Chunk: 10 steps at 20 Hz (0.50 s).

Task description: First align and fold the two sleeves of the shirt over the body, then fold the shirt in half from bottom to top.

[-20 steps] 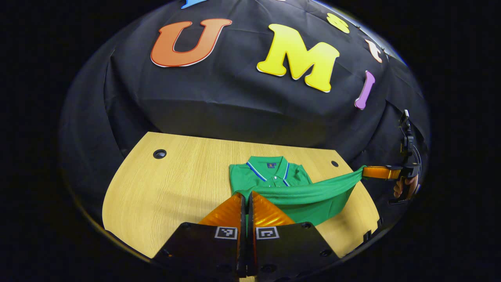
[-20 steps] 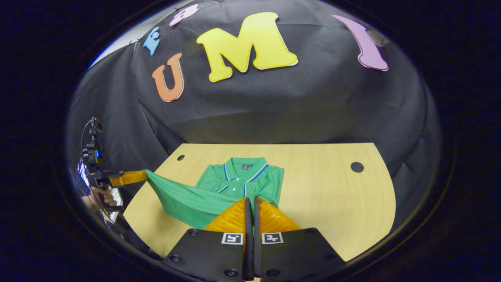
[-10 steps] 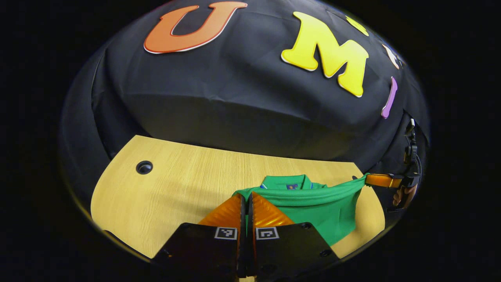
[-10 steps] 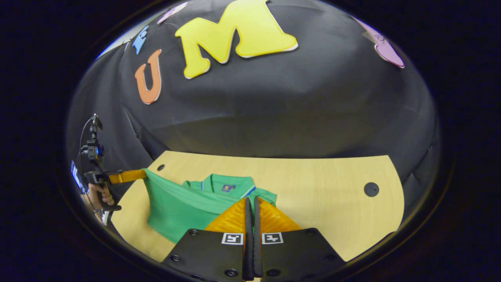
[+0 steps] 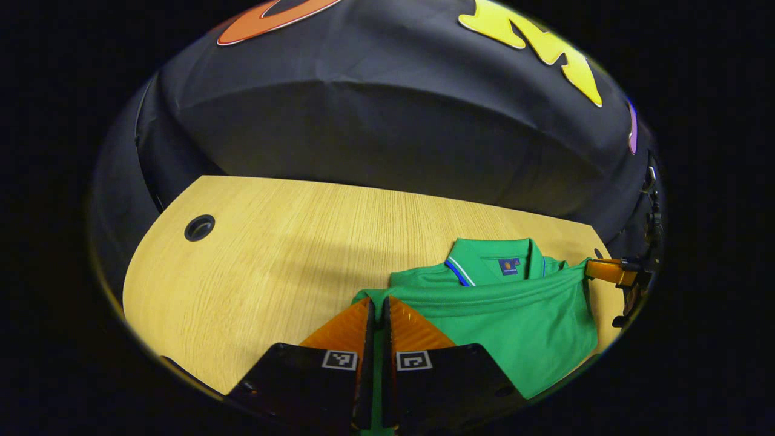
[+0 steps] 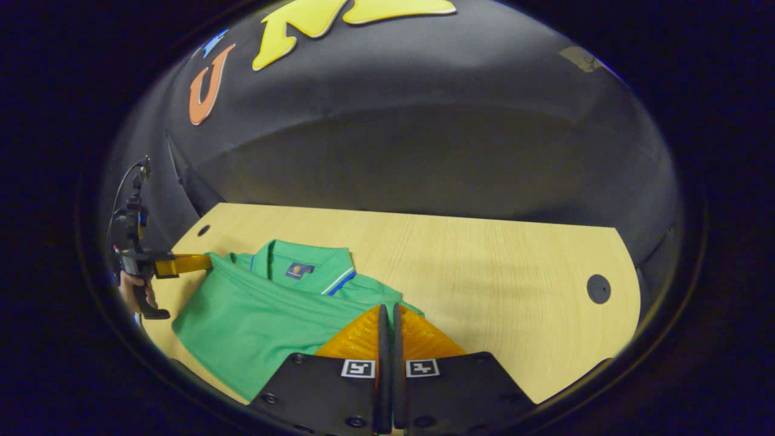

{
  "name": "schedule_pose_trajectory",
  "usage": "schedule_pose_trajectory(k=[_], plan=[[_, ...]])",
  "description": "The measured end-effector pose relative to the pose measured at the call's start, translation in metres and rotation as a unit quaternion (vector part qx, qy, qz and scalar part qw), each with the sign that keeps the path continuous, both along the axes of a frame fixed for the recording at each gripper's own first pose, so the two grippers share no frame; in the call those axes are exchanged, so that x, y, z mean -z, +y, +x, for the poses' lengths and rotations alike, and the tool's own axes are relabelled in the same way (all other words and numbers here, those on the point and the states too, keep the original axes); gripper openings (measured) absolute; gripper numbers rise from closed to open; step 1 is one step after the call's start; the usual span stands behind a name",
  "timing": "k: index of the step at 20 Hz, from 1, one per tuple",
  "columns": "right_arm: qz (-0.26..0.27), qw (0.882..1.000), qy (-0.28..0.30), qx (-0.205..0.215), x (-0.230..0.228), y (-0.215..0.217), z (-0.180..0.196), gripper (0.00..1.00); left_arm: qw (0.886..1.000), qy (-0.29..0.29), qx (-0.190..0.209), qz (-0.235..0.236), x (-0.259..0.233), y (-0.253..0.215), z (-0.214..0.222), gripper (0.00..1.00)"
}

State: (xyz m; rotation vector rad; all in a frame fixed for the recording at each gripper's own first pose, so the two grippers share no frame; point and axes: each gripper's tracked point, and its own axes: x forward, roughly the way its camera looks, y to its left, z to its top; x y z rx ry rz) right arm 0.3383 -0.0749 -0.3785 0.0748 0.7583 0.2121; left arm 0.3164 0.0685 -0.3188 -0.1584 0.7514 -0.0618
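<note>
The green shirt lies on the wooden surface, at about 4 o'clock in the left gripper view and 8 o'clock in the right gripper view. Its bottom hem is carried up to just below the collar, so the final bottom-to-top fold looks nearly complete; the sleeves seem already tucked under. The left gripper has its jaws clenched on one hem corner, and the right gripper has its jaws clenched on the other. What seems left is laying the hem down and letting go.
</note>
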Motion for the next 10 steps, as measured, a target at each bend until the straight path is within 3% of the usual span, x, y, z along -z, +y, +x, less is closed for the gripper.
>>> schedule_pose_trajectory(k=[1, 3, 6, 7, 8, 9, 10], plan=[[-0.007, 1.0, -0.001, 0.003, 0.0, -0.001, 0.0, 0.06, 1.0, 0.002, -0.003, 0.003, 0.001, -0.001, 0.0, 0.12], [-0.018, 1.0, -0.003, 0.015, -0.003, -0.007, 0.001, 0.17, 1.0, 0.004, -0.008, 0.01, -0.004, -0.001, -0.003, 0.3], [-0.008, 0.999, -0.01, 0.048, -0.024, -0.014, -0.004, 0.56, 1.0, -0.018, -0.015, 0.019, -0.03, 0.005, -0.002, 1.0], [-0.008, 0.998, -0.017, 0.06, -0.035, -0.017, -0.007, 0.69, 0.999, -0.03, -0.017, 0.024, -0.045, 0.007, -0.006, 0.99], [-0.008, 0.997, -0.028, 0.067, -0.048, -0.017, -0.011, 0.75, 0.998, -0.044, -0.018, 0.029, -0.061, 0.009, -0.009, 0.99], [-0.008, 0.997, -0.041, 0.071, -0.065, -0.015, -0.018, 0.92, 0.998, -0.06, -0.02, 0.03, -0.081, 0.01, -0.012, 0.99], [-0.01, 0.996, -0.059, 0.072, -0.085, -0.013, -0.026, 0.95, 0.996, -0.08, -0.022, 0.029, -0.104, 0.01, -0.016, 0.99]])
